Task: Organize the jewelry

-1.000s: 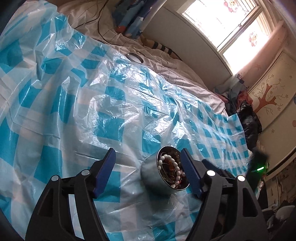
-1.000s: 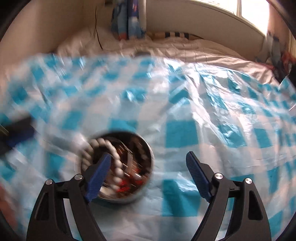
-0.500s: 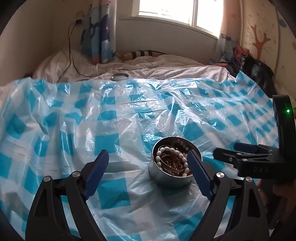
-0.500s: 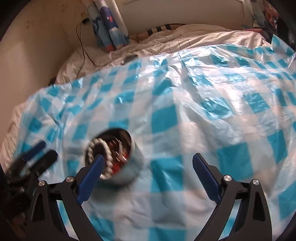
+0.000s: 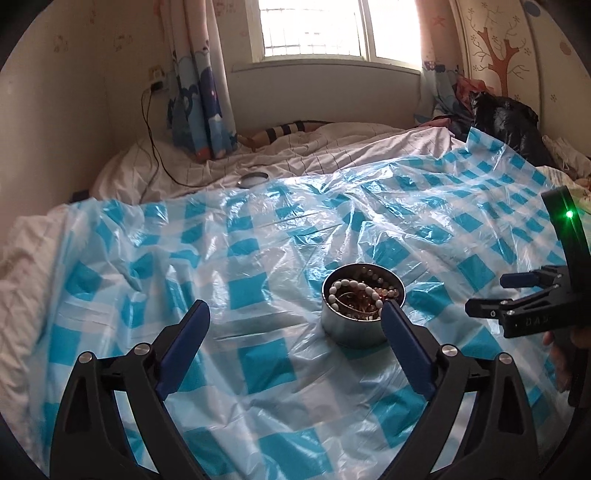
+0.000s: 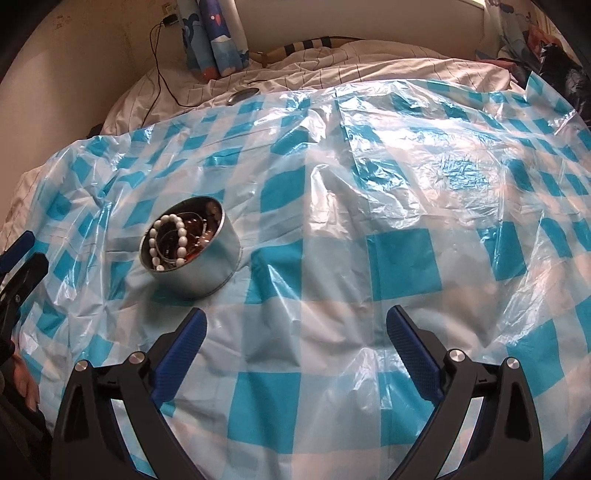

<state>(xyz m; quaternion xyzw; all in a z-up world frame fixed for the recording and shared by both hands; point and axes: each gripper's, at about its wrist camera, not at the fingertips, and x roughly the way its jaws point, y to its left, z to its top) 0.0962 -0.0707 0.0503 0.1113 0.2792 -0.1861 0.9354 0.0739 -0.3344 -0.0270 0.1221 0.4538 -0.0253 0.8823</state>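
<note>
Daylight pours through the blown-out window [image 5: 340,29]; glare streaks the plastic sheet [image 5: 280,229] below it; edges bend, corners black.

The only lettering showed in the left wrist view, moulded into the side of the black plastic right gripper [image 5: 517,295] at the frame's right edge: a few faint raised characters, perhaps "DAS" or "045", too soft to read with confidence. A small green light [image 5: 569,213] glowed on the dark housing above it, with no legend beside it. Nothing readable appeared in the right wrist view.
</note>
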